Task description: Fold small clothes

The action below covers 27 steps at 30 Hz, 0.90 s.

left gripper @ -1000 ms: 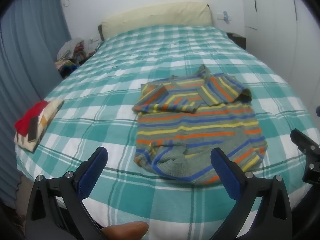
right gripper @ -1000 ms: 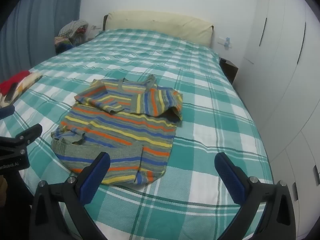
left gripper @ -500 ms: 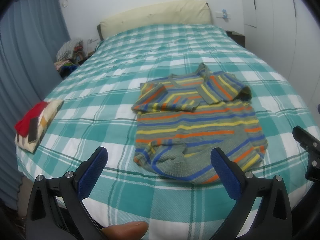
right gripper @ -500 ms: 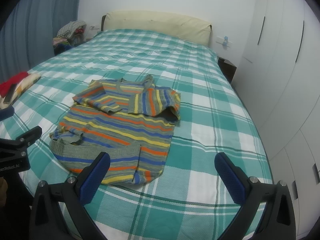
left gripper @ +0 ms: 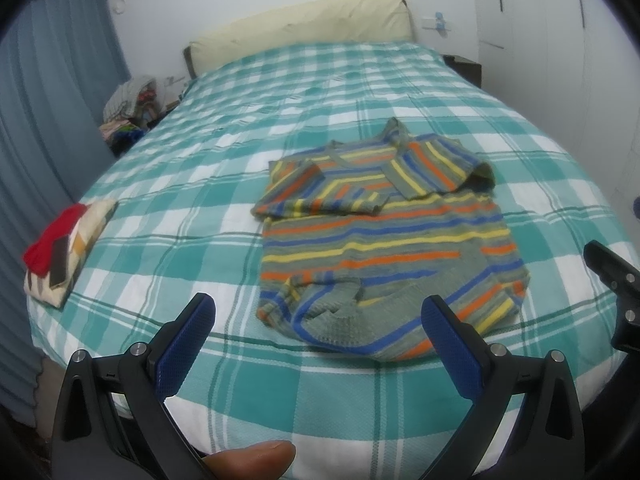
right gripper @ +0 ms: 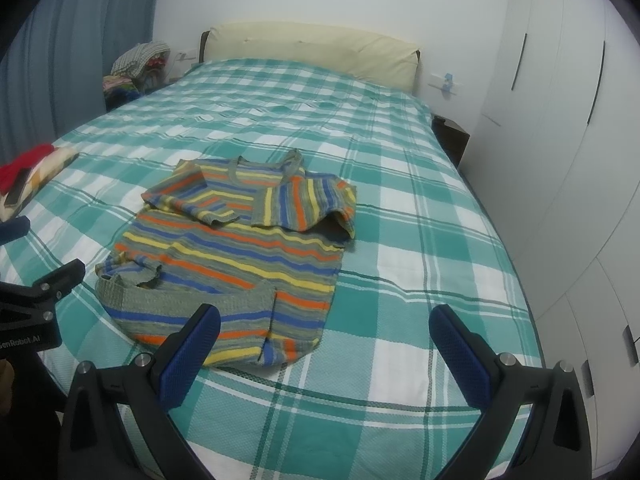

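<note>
A: What surface are you working over?

B: You are facing a wide bed covered in a teal-and-white checked woven bedspread (left gripper: 208, 208). A long cream cushioned headboard (right gripper: 316, 54) runs along the white wall at the top of both frames.

A: Where does the garment lie?

B: The small knitted sweater with grey, orange, yellow and blue stripes (left gripper: 384, 248) lies flat at frame centre, both sleeves folded across the chest and its hem rumpled toward you.

A: And your tools?

B: Your left gripper (left gripper: 316, 320), with blue ribbed pads, stands spread wide at the bottom of its view, clear of the hem and holding nothing. Your right gripper (right gripper: 324, 332) is spread just as wide and empty, its left pad overlapping the sweater's lower edge in the picture; whether it touches the knit is hard to tell.

A: The rest of the room?

B: A folded red-and-cream patterned cloth pile (left gripper: 60, 240) sits at the bedspread's left edge. Grey-blue pleated curtains (left gripper: 44, 92) hang at far left, a heap of mixed clothes (right gripper: 136, 68) lies beside the headboard, and tall white wardrobe doors (right gripper: 560, 92) fill the right side.
</note>
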Tool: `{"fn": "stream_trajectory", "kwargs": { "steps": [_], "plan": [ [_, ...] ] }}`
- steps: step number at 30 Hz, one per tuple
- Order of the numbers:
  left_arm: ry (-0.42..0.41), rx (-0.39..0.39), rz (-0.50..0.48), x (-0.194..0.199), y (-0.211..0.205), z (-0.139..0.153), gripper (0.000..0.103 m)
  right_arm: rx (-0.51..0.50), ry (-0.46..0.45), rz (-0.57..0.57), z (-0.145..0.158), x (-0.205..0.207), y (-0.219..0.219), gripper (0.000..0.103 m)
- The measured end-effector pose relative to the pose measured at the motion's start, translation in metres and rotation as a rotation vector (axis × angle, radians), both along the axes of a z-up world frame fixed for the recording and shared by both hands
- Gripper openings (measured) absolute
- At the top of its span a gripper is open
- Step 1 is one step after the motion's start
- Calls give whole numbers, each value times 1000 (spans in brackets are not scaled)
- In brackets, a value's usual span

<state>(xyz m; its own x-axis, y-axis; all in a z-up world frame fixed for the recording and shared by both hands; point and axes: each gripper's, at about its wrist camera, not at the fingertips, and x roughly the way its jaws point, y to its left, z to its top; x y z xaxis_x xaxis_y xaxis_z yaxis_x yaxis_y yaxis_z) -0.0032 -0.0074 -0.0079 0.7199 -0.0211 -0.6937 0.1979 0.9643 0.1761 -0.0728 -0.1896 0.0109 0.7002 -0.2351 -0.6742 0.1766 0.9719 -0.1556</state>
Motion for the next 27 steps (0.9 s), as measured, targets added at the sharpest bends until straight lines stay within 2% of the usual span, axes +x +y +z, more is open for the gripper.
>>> {"fn": "stream_trajectory", "kwargs": {
  "steps": [21,24,27],
  "plan": [
    [37,-1,-31,7,1,-8,103,-4,-3,-1,-2,-1,-1,103],
    [106,21,1,21,22,-26,103,-1,-1,-11,-3,-3,-3,103],
    [181,35,82,37,59,-49,103,7,-18,-12,-6,-6,-17,103]
  ]
}}
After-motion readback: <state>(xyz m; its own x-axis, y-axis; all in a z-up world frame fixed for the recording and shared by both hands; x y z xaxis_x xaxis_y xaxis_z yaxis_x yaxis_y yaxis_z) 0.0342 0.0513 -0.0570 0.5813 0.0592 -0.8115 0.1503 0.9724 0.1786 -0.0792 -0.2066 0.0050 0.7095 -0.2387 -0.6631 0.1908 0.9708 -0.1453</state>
